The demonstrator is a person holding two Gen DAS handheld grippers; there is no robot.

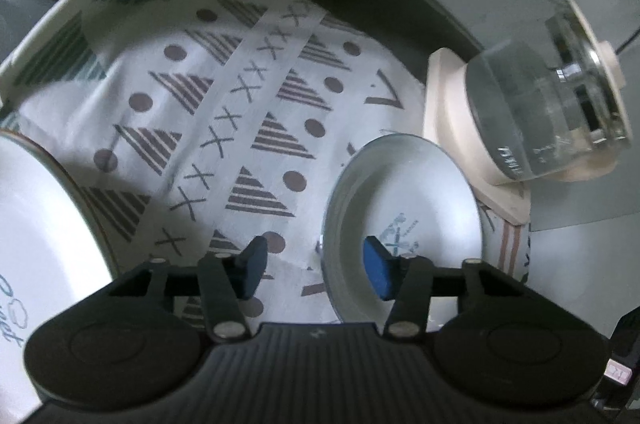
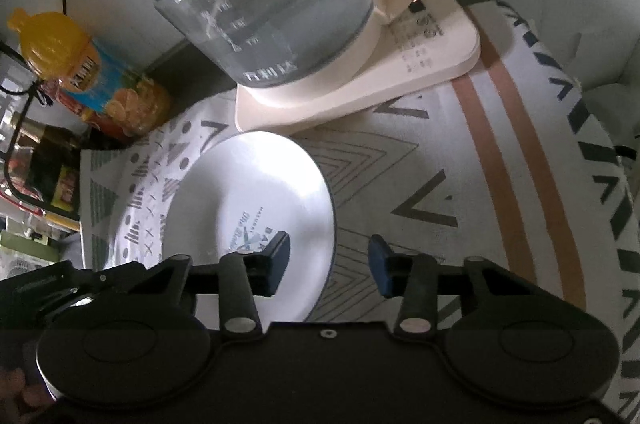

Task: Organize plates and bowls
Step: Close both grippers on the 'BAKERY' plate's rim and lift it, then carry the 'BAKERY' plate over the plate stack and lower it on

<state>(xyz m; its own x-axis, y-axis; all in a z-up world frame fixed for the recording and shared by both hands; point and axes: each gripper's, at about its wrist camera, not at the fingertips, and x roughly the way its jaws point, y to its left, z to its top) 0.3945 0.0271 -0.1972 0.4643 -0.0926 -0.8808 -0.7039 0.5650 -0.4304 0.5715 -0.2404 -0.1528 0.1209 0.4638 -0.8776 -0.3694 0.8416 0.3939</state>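
A patterned tablecloth (image 1: 224,112) covers the table, with a glass kettle (image 2: 264,12) on its cream base at the back. Just in front of the kettle lies a small white plate (image 2: 256,208); the left gripper (image 1: 316,270) and right gripper (image 2: 330,262) each straddle opposite edges of its rim, jaws partly spread, seemingly not yet pinching it. A larger plate (image 1: 36,232) sits well left of the kettle, so the next move is probably closing on the rim and lifting it level.

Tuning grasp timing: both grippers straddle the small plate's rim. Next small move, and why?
Probably close both on the rim. On the small plate, each gripper, left gripper and right gripper, has one of its fingers over the plate and one outside, pads not yet pressing. The kettle sits close behind.
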